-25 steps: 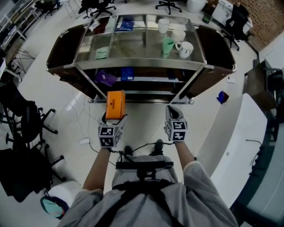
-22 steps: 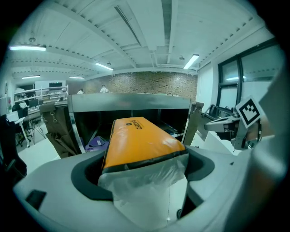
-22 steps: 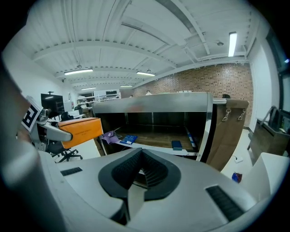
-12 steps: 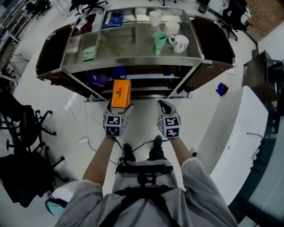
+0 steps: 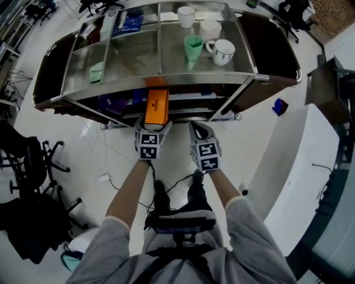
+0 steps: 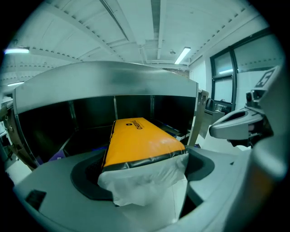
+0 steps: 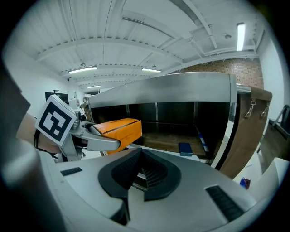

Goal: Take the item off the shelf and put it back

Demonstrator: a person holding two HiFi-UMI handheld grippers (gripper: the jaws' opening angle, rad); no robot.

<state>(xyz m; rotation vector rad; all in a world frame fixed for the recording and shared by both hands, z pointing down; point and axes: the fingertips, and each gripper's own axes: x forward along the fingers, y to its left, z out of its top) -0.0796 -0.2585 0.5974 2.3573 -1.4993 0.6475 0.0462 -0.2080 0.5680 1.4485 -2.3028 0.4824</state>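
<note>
An orange package (image 5: 157,105) with a white plastic end sticks forward out of my left gripper (image 5: 155,124), which is shut on it. Its far end reaches under the front edge of the steel shelf cart (image 5: 161,81), level with the dark lower shelf. In the left gripper view the orange package (image 6: 140,140) fills the space between the pads of the left gripper (image 6: 142,174). My right gripper (image 5: 201,132) is beside it, shut and holding nothing. In the right gripper view the right gripper (image 7: 142,174) points at the lower shelf, with the orange package (image 7: 118,129) to its left.
On the cart's glass top stand a green cup (image 5: 193,47), a white mug (image 5: 222,51) and two white cups (image 5: 186,15). A purple item (image 5: 108,102) and a blue box (image 7: 185,148) lie on the lower shelf. Office chairs (image 5: 33,161) stand left, a white desk (image 5: 288,166) right.
Both grippers have moved forward to the cart. The orange package went from in front of the cart to its far end under the top's front edge.
</note>
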